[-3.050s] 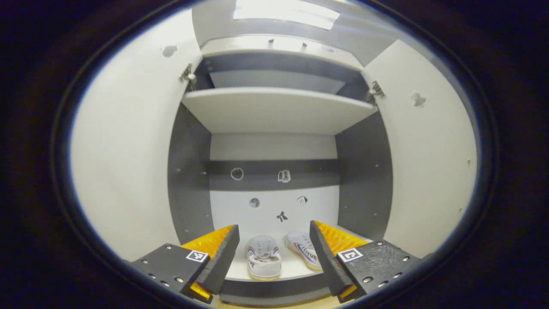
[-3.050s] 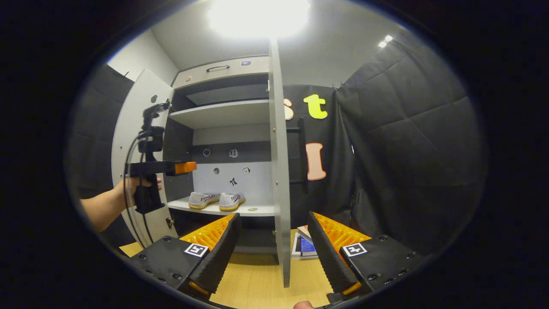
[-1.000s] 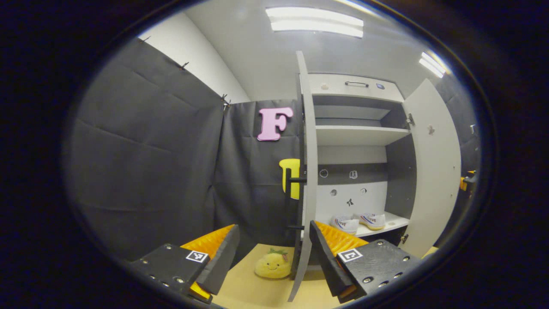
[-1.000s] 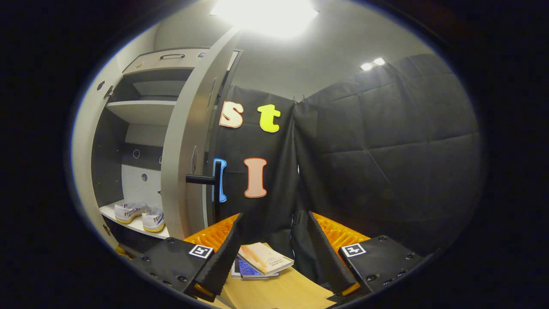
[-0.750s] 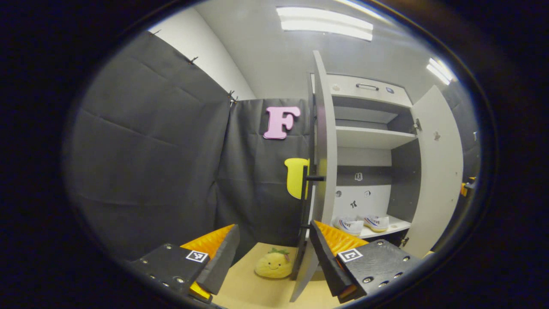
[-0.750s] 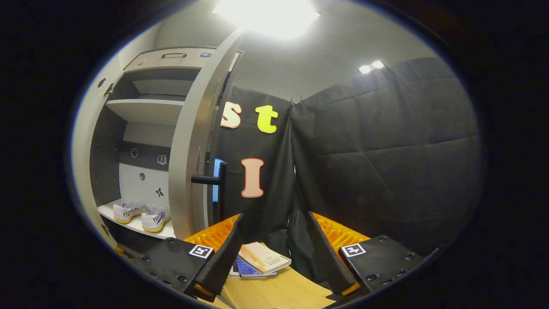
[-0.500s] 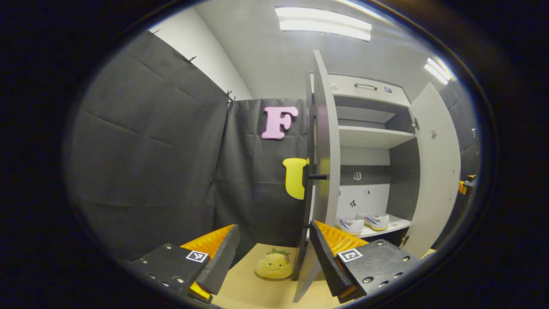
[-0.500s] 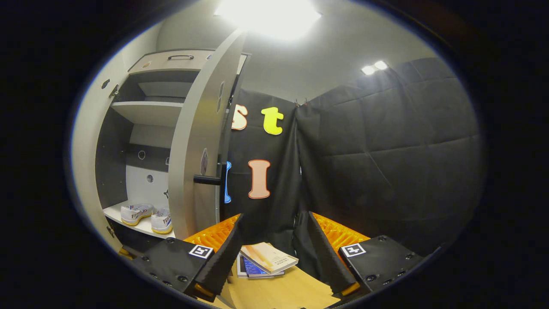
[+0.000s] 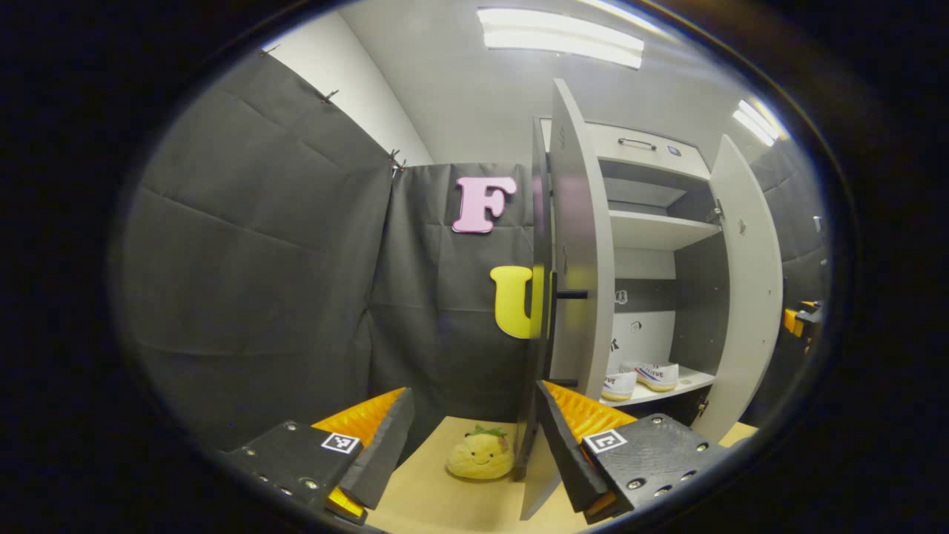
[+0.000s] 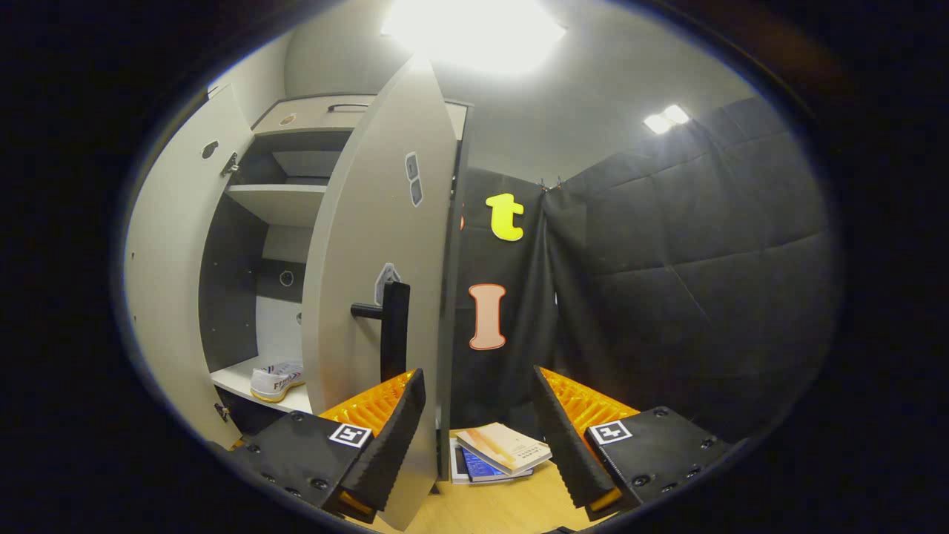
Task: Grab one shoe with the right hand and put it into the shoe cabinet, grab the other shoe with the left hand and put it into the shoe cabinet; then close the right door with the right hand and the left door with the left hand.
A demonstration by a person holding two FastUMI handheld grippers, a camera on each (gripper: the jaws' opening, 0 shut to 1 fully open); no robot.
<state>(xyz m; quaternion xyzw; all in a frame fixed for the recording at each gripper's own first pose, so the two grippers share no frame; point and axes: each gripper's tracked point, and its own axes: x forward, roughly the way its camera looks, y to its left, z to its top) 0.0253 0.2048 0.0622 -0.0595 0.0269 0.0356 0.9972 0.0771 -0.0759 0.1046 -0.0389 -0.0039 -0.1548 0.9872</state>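
A: Both shoes (image 9: 643,376) sit on the cabinet's lower shelf (image 9: 671,388). The right gripper (image 10: 471,430) and left gripper (image 9: 472,437) both gape wide, empty.

B: Risk?

A: The right door (image 10: 374,245) may catch on the gripper's finger beside its edge. Compared with half a second ago, both doors have swung further closed; the left door (image 9: 578,245) lags.

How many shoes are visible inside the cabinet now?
2, side by side on the lower shelf: the nearer shoe partly behind the left door, the farther shoe beside it.
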